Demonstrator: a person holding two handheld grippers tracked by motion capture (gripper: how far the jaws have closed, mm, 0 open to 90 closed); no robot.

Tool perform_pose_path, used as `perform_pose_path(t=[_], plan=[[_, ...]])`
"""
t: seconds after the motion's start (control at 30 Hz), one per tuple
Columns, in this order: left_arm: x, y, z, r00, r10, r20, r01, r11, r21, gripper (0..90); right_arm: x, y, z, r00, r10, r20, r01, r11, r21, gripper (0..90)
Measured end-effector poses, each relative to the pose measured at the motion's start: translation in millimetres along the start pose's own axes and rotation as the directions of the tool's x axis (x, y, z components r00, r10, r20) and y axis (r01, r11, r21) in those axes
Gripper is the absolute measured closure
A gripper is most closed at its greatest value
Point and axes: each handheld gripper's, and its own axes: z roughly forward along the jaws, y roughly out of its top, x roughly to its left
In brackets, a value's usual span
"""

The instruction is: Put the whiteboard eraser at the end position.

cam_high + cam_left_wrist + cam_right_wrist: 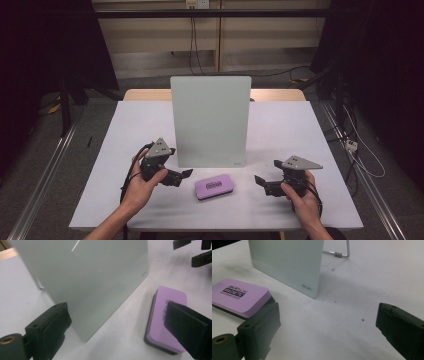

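Eraser (214, 186) lying free between spread left gripper (181, 176) and spread right gripper (265, 183), board's (210, 120) lower edge just behind

White desk (125, 150) on grey floor (55, 165); black curtains (40, 60) both sides; pale wall panels (150, 35) behind, cables (194, 45) hanging.

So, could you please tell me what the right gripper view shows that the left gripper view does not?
Right gripper view alone: the board's wire stand behind it, the small logo on the board's corner, and the black print on the eraser's top. Left gripper view alone: the right gripper's jaws at its top right corner. Both share the upright whiteboard, the purple eraser lying flat on the white table, and open jaws holding nothing.
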Motion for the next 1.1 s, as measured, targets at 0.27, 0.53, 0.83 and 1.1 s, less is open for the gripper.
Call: perform_pose_path(t=[0.27, 0.53, 0.83, 1.1], plan=[[10.1, -12.8, -17.9, 0.9979, -0.031, -0.056, 0.03, 0.9993, -0.023, 5.9, 1.2, 0.3, 1.0, 1.0, 0.003, 0.0, -0.003, 1.0, 0.004, 5.8], [19.3, -29.4, -30.5, 0.9925, -0.065, -0.103, 0.062, 0.9976, -0.032, 5.8, 1.2, -0.1, 0.3, 1.0, 0.005, 0.001, -0.005, 1.0, 0.004, 5.8], [24.9, -51.4, -35.6, 0.9831, -0.117, -0.141, 0.111, 0.9927, -0.046, 5.7, 0.2, -1.9, -2.2, 0.9999, 0.009, 0.01, -0.009, 1.0, 0.005, 5.8], [19.2, -67.0, -36.2, 0.9781, -0.155, -0.139, 0.147, 0.9868, -0.067, 5.5, 0.2, -3.5, -5.0, 0.9998, 0.01, 0.017, -0.01, 1.0, 0.005, 5.8]])
